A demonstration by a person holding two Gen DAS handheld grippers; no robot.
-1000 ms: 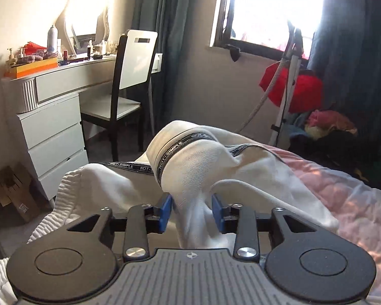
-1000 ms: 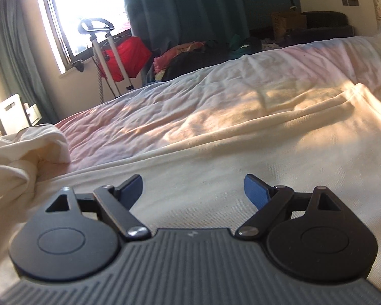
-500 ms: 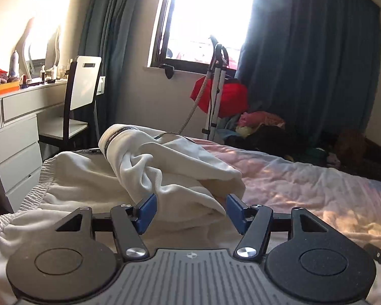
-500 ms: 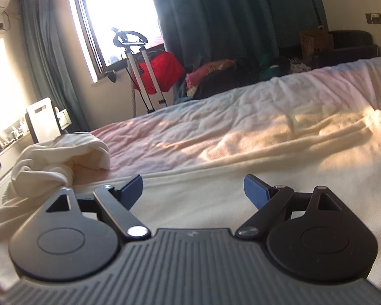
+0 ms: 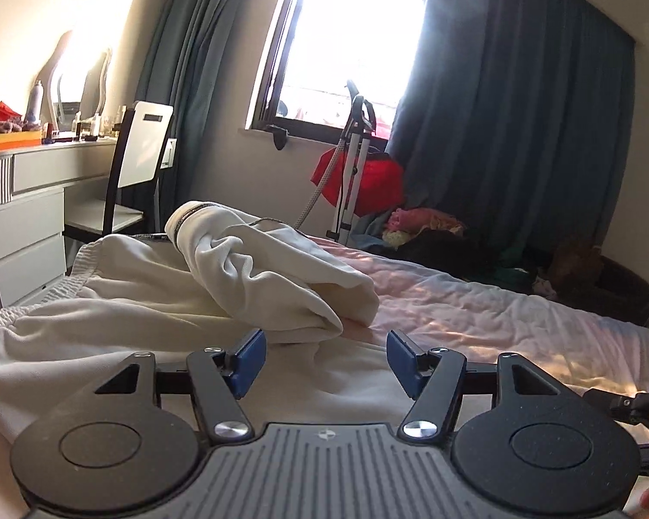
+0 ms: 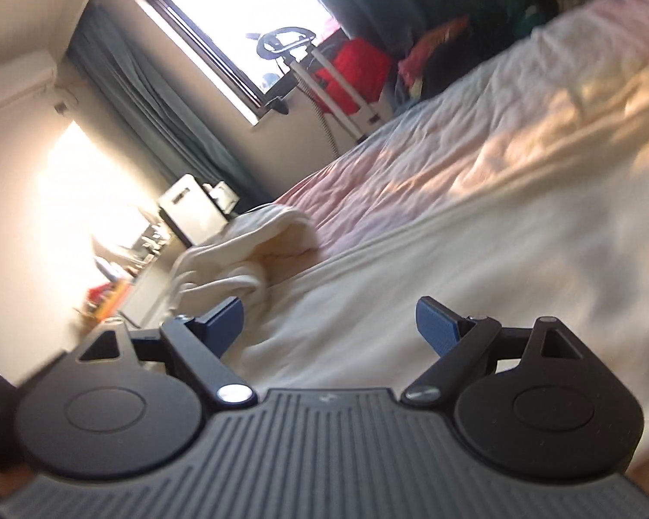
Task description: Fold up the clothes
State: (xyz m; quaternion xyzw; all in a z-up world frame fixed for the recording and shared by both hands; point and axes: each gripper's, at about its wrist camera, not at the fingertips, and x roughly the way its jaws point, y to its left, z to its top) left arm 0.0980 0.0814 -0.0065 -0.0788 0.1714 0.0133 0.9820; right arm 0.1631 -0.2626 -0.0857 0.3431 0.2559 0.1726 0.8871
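The left gripper (image 5: pixel 324 361), black with blue-padded fingers, hangs low over the bed with its jaws spread wide and nothing between them. Just ahead of it lies a cream-white cotton garment (image 5: pixel 255 277), one part rolled into a loose bundle with a dark printed band near its far end, the rest spread flat toward the left edge of the bed, its gathered elastic hem showing there. The pale pink quilted bedspread (image 5: pixel 497 315) stretches off to the right, lit by the window.

Left wrist view: low over bed (image 5: pixel 519 315), level, facing window (image 5: pixel 346 39). Right wrist view: low, rolled sideways. Both share window (image 6: pixel 238 21), crumpled white garment (image 5: pixel 259 277) (image 6: pixel 246 255).
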